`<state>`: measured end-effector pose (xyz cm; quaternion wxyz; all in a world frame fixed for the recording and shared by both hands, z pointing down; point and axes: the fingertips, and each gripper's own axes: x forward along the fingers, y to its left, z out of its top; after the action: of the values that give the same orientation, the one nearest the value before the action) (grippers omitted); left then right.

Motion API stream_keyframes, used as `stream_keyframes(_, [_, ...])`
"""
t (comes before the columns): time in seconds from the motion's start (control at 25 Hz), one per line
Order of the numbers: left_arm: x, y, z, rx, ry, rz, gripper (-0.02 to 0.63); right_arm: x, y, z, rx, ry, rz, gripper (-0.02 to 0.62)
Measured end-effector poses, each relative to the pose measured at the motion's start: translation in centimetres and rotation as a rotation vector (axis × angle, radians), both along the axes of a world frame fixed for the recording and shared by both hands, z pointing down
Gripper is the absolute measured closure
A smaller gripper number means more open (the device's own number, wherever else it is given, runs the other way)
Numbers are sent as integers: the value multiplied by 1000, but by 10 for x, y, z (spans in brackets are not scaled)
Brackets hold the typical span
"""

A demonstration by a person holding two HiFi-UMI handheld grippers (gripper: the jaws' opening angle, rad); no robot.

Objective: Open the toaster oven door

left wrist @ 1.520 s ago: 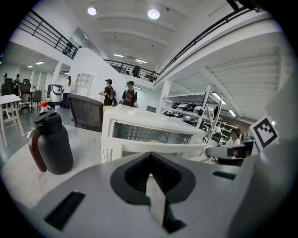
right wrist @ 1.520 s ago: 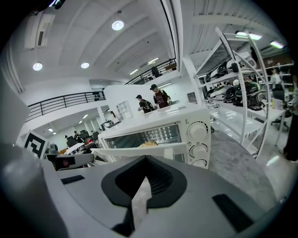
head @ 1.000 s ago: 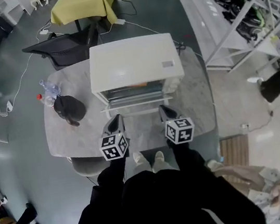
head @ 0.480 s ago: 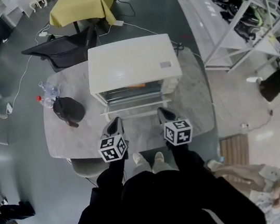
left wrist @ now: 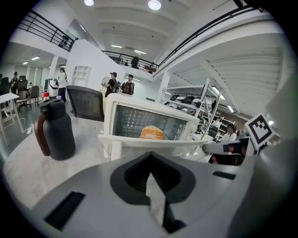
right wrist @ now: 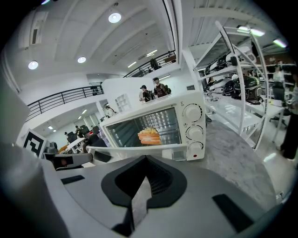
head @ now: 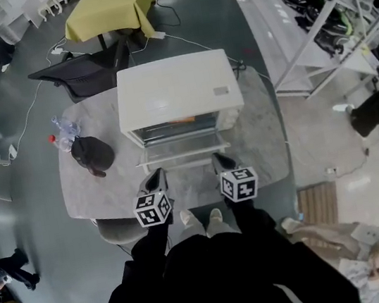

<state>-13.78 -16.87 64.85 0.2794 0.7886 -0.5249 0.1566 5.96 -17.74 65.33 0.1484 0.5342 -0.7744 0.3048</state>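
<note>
White toaster oven (head: 176, 89) sat on the marble table (head: 267, 153), front facing the person, with its door handle (head: 183, 157) a pale bar across the front. Door looked shut, maybe a crack ajar; the steep head view made that hard to call. Left gripper (head: 153, 183) and right gripper (head: 221, 162) hovered just in front of the handle, one toward each end, neither touching it. Left gripper view showed jaws pressed together with nothing between them. Right gripper view showed the same: jaws closed tight, empty. Stacked toast (right wrist: 149, 135) was visible through the glass (orange-ish, on the rack). Dark jug (head: 92, 154) and water bottle (head: 64, 123) stood at the table's left, well apart from the oven. Judgement: opening not started, no hold on the handle. Risks from here:
- Closed jaws couldn't take the bar, so they'd need to spread or hook over it first.
- A nudge with closed tips could shove the oven back on the smooth top.
- Pulling at one end only could twist the oven round.
- Letting the door drop freely could bang it onto the table or the other gripper.
</note>
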Motion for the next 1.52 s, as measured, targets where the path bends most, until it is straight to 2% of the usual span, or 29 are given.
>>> stream_keyframes(1.52, [3,21,25,-60,-31,25,603,0,22,25,-65,-4,-44,594])
